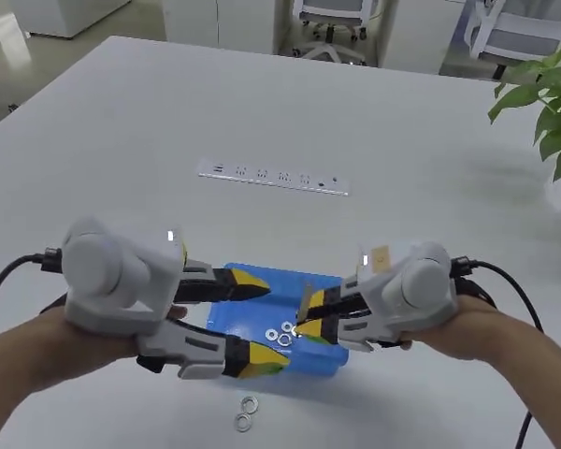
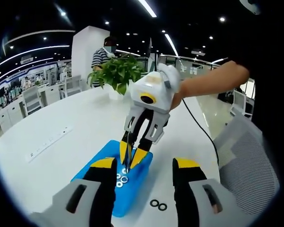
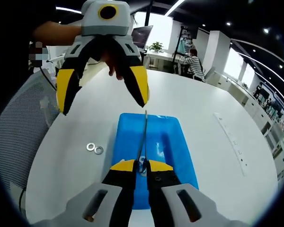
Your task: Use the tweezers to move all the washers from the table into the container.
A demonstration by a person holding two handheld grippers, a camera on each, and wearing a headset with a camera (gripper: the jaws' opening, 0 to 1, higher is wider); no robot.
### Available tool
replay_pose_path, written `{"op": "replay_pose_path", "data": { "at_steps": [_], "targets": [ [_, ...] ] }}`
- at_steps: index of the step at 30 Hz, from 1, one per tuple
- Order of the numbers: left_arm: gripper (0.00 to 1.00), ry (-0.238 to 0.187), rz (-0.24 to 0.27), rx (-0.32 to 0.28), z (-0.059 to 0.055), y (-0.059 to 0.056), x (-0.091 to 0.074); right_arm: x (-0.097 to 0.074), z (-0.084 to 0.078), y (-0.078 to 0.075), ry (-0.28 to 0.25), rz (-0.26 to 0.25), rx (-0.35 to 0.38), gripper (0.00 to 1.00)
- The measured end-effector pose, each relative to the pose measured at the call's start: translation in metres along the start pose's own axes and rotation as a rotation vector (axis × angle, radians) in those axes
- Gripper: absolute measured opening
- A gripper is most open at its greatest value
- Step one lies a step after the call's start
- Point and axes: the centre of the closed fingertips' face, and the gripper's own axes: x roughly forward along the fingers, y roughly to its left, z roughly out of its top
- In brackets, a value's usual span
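Two washers lie on the near side of the container. Right gripper clamps the tweezers above it; left gripper stands apart, empty. I should approach one washer's rim slowly, tips low.

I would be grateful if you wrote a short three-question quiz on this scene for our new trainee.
1. True or false: the right gripper is shut on the tweezers.
2. How many washers lie on the table outside the blue container? A) one B) two C) four
3. Fill in the missing word: the jaws of the left gripper stand ____, with nothing between them.

Key: 1 true; 2 B; 3 open.
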Motion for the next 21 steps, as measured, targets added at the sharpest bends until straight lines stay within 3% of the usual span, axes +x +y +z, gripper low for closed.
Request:
{"op": "replay_pose_path", "data": {
  "at_steps": [10,21],
  "targets": [
    [0.27,0.03,0.007,0.066,-0.004,0.018,0.014,0.006,-0.007,-0.002,0.006,0.007,-0.013,0.09],
    [0.17,0.042,-0.014,0.112,-0.008,0.029,0.03,0.012,-0.016,-0.004,0.018,0.01,-0.014,0.09]
  ]
}}
